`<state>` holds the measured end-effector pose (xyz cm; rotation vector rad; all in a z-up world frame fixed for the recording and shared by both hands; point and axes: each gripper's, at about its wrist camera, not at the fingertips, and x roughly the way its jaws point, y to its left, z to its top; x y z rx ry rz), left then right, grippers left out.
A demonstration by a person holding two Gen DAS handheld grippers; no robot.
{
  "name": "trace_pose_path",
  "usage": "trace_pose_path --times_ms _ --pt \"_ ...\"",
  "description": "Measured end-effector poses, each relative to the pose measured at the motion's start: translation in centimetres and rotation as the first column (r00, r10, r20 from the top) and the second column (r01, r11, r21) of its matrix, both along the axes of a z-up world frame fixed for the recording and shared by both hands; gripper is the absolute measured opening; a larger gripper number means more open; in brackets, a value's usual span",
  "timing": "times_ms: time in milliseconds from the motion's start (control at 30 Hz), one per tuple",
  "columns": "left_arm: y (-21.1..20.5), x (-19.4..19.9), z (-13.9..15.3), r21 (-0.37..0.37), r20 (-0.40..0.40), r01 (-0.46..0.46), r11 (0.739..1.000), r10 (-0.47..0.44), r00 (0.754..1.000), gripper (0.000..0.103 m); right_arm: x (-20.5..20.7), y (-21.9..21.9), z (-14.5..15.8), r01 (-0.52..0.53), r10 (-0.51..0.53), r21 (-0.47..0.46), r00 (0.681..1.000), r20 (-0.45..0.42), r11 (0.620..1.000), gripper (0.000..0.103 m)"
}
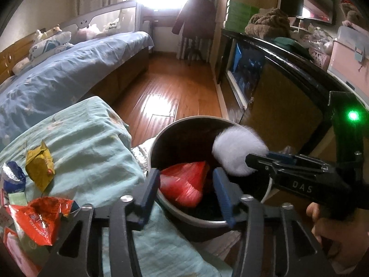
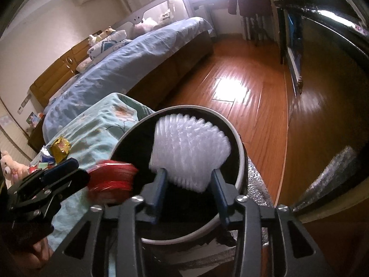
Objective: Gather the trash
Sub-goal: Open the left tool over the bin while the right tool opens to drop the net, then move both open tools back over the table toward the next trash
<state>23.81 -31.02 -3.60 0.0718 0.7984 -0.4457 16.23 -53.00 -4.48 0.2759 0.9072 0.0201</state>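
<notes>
A round bin [image 1: 161, 136] with a pale rim and dark inside stands on the floor beside a green-covered surface [image 1: 92, 143]. My left gripper [image 1: 186, 184] is over the bin, its jaws apart, with a red wrapper [image 1: 184, 184] between them; I cannot tell if it still grips it. In the right wrist view the left gripper [image 2: 76, 175] and red wrapper [image 2: 110, 180] are blurred. My right gripper [image 2: 188, 184] is shut on a crumpled white plastic piece [image 2: 189, 152] above the bin [image 2: 239, 161]; it also shows in the left wrist view [image 1: 237, 150].
More wrappers lie on the green cover: a yellow one [image 1: 39, 166], a blue-silver one [image 1: 13, 177] and a red one [image 1: 37, 219]. A blue bed [image 1: 57, 73] is to the left, a dark cabinet [image 1: 276, 87] to the right, wooden floor [image 1: 166, 87] between.
</notes>
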Motion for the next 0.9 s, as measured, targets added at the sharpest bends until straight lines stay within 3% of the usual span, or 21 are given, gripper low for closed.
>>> trace_pose_path --times_ms 67,300,667,900 --pt "0.1 -0.3 0.1 -0.003 0.008 -0.004 1.000 0.004 1.000 0.057 -0.2 -0.1 0.1 0.005 -0.005 0.004 1.000 0.005 1.000 0.055" --pt "2.2 -3.0 0.4 -0.027 0.019 -0.046 0.999 0.047 0.999 0.063 -1.7 0.8 0.8 0.005 -0.006 0.019 0.999 0.035 1.000 0.058" --pt "6.4 -9.4 0.5 -0.038 0.020 -0.139 0.990 0.140 0.990 0.066 -3.9 5.5 1.1 -0.063 0.060 0.061 0.996 0.061 0.996 0.078" --pt "9.5 -13.0 1.1 -0.055 0.014 -0.204 0.977 0.205 0.979 0.067 -5.2 9.1 0.9 -0.123 0.118 0.081 0.991 0.063 0.989 0.079"
